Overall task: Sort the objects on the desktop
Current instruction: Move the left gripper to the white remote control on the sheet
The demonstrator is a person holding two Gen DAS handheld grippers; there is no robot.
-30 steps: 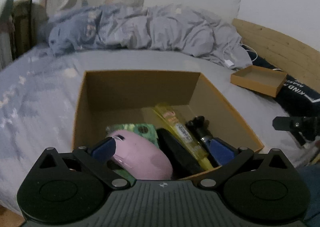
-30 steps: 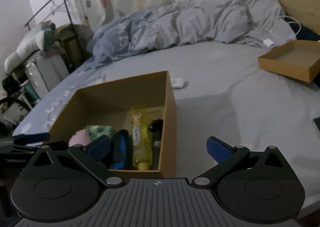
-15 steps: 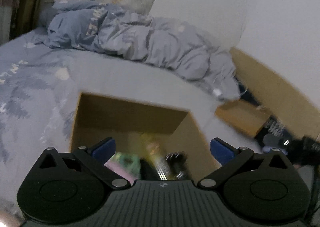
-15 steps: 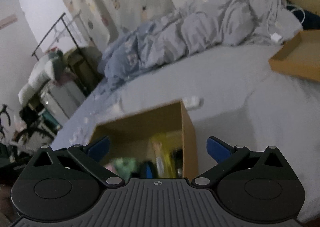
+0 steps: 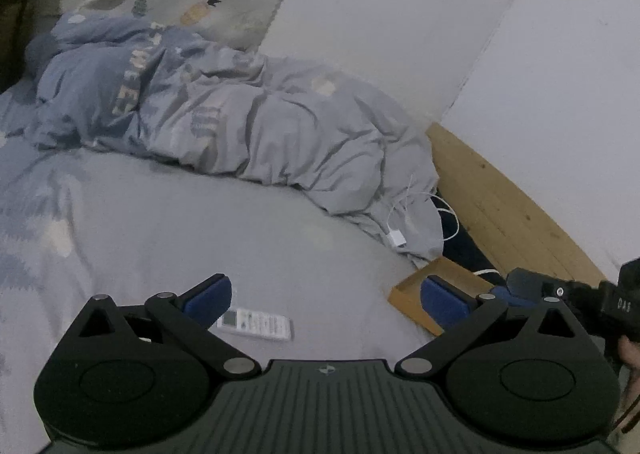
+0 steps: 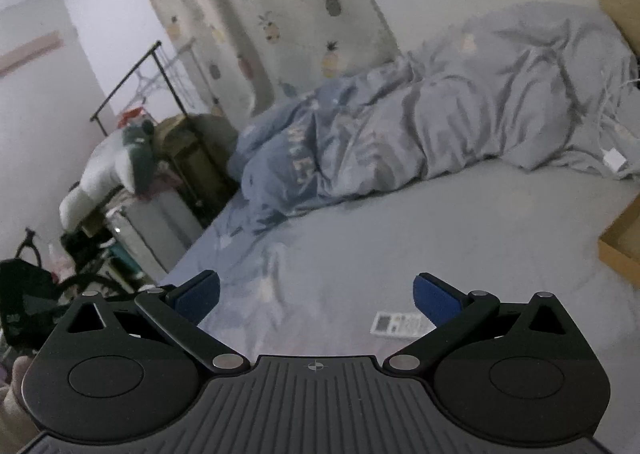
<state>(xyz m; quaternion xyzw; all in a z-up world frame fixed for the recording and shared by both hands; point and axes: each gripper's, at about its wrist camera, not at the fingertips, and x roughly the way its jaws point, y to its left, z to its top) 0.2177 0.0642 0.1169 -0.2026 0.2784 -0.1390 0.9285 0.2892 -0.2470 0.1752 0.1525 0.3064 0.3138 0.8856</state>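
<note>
A white remote control (image 5: 256, 323) lies flat on the grey bed sheet, just beyond my left gripper (image 5: 326, 294), which is open and empty. The same remote control (image 6: 400, 323) shows in the right wrist view close to the right fingertip of my right gripper (image 6: 316, 292), also open and empty. A shallow brown box lid (image 5: 432, 294) rests on the sheet at the right, partly behind my left gripper's right finger. The deep cardboard box with the sorted items is out of both views. My right gripper's body (image 5: 580, 298) appears at the far right of the left wrist view.
A crumpled grey-blue duvet (image 5: 224, 122) fills the back of the bed. A white charger and cable (image 5: 400, 238) lie by the wooden headboard (image 5: 508, 206). Left of the bed stand a clothes rack (image 6: 136, 78) and piled belongings (image 6: 120, 182). The box lid's corner (image 6: 624, 242) shows at the right edge.
Both grippers have tilted up and lifted away from the deep cardboard box, which has dropped out of view. The white remote on the sheet has come into view. Both stay open.
</note>
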